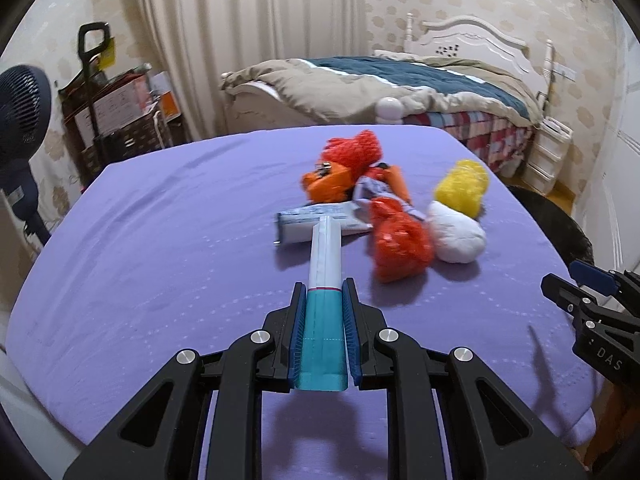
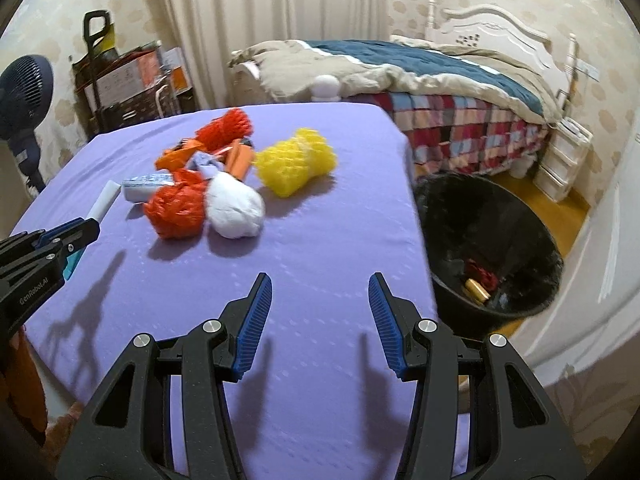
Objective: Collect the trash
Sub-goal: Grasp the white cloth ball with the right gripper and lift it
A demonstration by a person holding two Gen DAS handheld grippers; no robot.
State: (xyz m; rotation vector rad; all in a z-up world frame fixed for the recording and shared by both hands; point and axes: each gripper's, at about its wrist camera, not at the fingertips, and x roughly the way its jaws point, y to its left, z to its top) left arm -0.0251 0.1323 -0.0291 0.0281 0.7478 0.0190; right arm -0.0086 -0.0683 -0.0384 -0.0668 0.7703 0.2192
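My left gripper (image 1: 323,286) is shut on a long white and teal box (image 1: 325,280), held above the purple table (image 1: 160,240). Ahead lies a trash pile: a red crumpled bag (image 1: 400,240), a white wad (image 1: 456,236), a yellow foam net (image 1: 462,186), a red net (image 1: 354,152), orange wrappers (image 1: 328,186) and a white tube (image 1: 316,224). My right gripper (image 2: 320,280) is open and empty over the table's near right part, short of the white wad (image 2: 236,208) and yellow net (image 2: 296,166). The left gripper (image 2: 86,230) also shows at the left edge there.
A black bin (image 2: 488,248) with a few pieces of trash inside stands on the floor right of the table. A bed (image 2: 440,80) lies behind. A fan (image 1: 22,120) and a loaded cart (image 1: 116,116) stand at the far left.
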